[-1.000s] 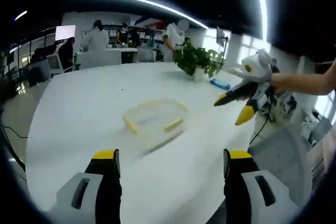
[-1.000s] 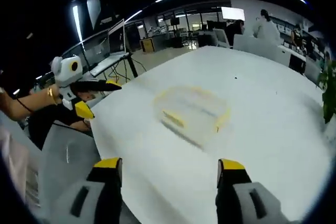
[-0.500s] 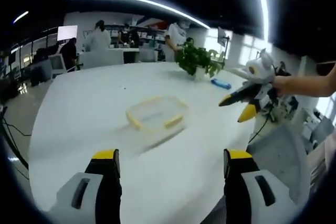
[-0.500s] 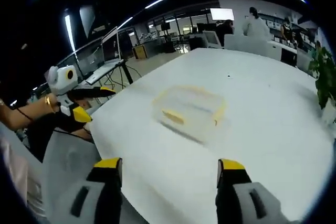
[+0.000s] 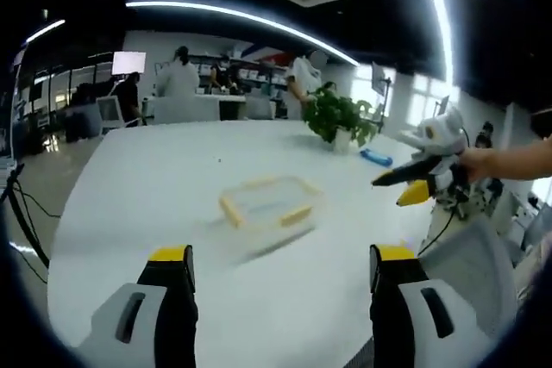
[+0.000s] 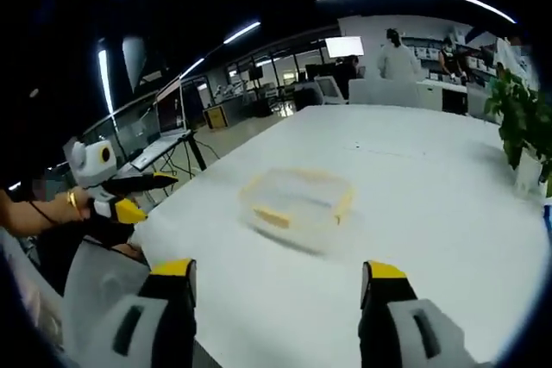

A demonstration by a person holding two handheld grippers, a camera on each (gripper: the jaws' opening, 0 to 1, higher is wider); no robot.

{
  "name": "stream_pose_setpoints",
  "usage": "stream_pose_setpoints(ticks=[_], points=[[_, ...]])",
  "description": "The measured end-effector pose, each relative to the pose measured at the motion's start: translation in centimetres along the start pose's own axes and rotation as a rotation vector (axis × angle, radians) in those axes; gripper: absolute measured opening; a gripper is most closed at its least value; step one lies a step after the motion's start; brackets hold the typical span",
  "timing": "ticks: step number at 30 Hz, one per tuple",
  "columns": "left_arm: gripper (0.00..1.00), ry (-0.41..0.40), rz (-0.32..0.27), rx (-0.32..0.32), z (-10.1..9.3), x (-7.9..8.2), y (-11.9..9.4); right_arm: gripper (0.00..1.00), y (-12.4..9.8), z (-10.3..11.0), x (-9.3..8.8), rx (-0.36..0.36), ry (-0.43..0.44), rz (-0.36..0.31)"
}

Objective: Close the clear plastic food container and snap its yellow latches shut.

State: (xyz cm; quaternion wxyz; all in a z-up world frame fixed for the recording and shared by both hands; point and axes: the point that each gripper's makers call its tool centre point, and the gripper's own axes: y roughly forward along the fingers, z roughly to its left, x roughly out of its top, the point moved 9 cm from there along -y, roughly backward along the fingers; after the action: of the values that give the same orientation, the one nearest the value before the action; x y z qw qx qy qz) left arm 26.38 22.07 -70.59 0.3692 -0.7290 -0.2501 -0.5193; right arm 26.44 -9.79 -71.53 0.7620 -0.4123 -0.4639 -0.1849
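1. In the left gripper view, the left gripper (image 5: 274, 269) is seen with its two yellow-tipped jaws spread wide, nothing held between them.
2. The clear container (image 5: 269, 204) is found ahead of the gap between the jaws, well apart from them, resting on the white table (image 5: 129, 204). Its outline is blurred, so it cannot be told whether the lid is seated.
3. Yellow latches (image 5: 296, 215) are made out along its near edges, but whether they are snapped down cannot be judged.
4. Beyond the right jaw, the right gripper (image 5: 410, 185) is seen off the table's edge, held by a hand (image 5: 483, 164) whose arm is cut off at the rim; its jaws are parted.
5. A potted plant (image 5: 341, 118) is seen far ahead on the table, with a small blue object (image 5: 376, 158) beside it, too small to identify.
6. In the right gripper view, the right gripper (image 6: 278, 286) is shown with jaws spread and empty.
7. The container (image 6: 297, 200) lies ahead between the jaws, well apart, its walls hazy.
8. Past the left jaw, the left gripper (image 6: 142, 196) is seen with jaws parted, beside the table's edge; the hand holding it is partly cut off.
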Motion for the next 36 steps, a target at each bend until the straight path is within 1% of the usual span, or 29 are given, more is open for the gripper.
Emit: stream_pose_setpoints(ticks=[2, 3, 4, 5, 6, 8, 9, 11, 13, 16, 25, 31, 36], points=[[0.83, -0.003, -0.021, 0.024, 0.0, -0.1, -0.3, 0.77, -0.1, 0.4, -0.3, -0.014, -0.023, -0.045], [0.84, -0.002, -0.038, 0.034, 0.1, -0.1, -0.3, 0.77, -0.1, 0.6, -0.4, -0.019, -0.022, -0.057], [0.85, -0.011, -0.053, 0.04, 0.0, -0.2, -0.5, 0.77, -0.1, 0.7, -0.5, -0.033, -0.02, -0.09], [0.86, -0.022, -0.064, 0.043, 0.1, -0.2, -0.5, 0.77, 0.0, 0.9, -0.6, -0.032, -0.015, -0.105], [0.86, -0.034, -0.073, 0.039, 0.1, -0.3, -0.6, 0.77, 0.0, 1.0, -0.8, -0.038, 0.005, -0.122], [0.85, -0.04, -0.073, 0.042, 0.2, -0.5, -0.6, 0.77, 0.0, 1.0, -1.2, -0.042, 0.017, -0.131], [0.83, -0.038, -0.071, 0.05, 0.3, -0.7, -0.6, 0.76, 0.0, 1.0, -1.4, -0.046, 0.031, -0.136], [0.8, -0.032, -0.077, 0.068, 0.3, -0.6, -0.8, 0.76, 0.0, 1.1, -1.7, -0.034, 0.035, -0.13], [0.81, -0.032, -0.076, 0.069, 0.3, -0.6, -0.8, 0.76, -0.1, 1.1, -2.1, -0.028, 0.032, -0.12], [0.81, -0.02, -0.063, 0.068, 0.2, -0.6, -0.9, 0.76, -0.2, 1.1, -2.2, -0.026, 0.05, -0.129], [0.81, -0.024, -0.059, 0.049, -0.1, -0.7, -0.6, 0.75, 0.0, 1.7, -3.0, -0.006, 0.07, -0.108], [0.79, -0.039, -0.057, 0.041, 0.0, -0.7, -0.4, 0.75, -0.5, 1.4, -3.1, -0.007, 0.095, -0.102], [0.77, -0.042, -0.043, 0.031, 0.0, -0.9, -0.3, 0.74, -0.8, 1.0, -3.2, -0.009, 0.109, -0.102]])
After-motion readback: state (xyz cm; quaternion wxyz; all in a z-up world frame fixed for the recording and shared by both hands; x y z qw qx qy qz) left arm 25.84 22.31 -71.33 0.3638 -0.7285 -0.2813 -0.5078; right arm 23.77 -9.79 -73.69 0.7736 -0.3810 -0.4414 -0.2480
